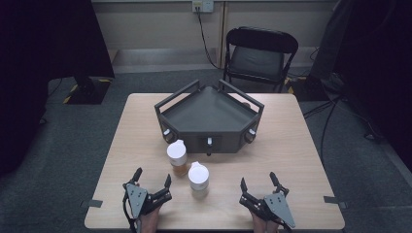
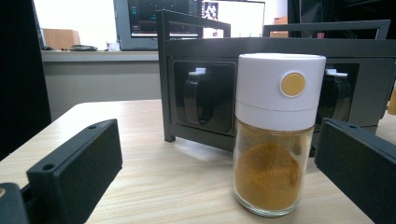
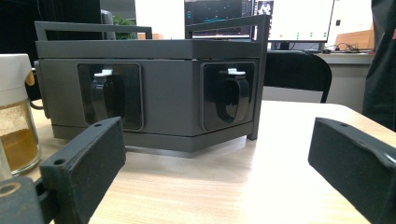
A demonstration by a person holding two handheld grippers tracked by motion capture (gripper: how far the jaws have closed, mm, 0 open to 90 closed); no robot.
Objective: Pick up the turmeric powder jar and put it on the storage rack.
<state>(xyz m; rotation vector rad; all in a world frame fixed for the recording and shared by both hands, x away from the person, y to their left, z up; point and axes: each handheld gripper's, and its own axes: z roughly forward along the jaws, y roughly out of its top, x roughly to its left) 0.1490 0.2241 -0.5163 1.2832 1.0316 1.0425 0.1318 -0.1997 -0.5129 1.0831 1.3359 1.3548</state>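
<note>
Two glass spice jars with white lids stand near the table's front. One jar [image 1: 177,156] sits just in front of a dark grey angular rack [image 1: 209,116]; the other jar [image 1: 198,178] stands nearer to me. My left gripper [image 1: 153,175] rests open at the front left, apart from both jars. In the left gripper view a jar [image 2: 274,140] of orange-brown powder stands ahead, right of centre, beyond the wide-apart jaws of the left gripper [image 2: 215,154]. My right gripper [image 1: 257,179] rests open at the front right; the right gripper [image 3: 217,140] faces the rack [image 3: 163,93], with a jar [image 3: 16,126] at the left edge.
The rack's front faces hold black handles with white tabs [image 3: 106,95] set in recesses. A black folding chair [image 1: 260,53] stands behind the table [image 1: 291,145]. Dark curtains hang at both sides, and cables lie on the floor at the right.
</note>
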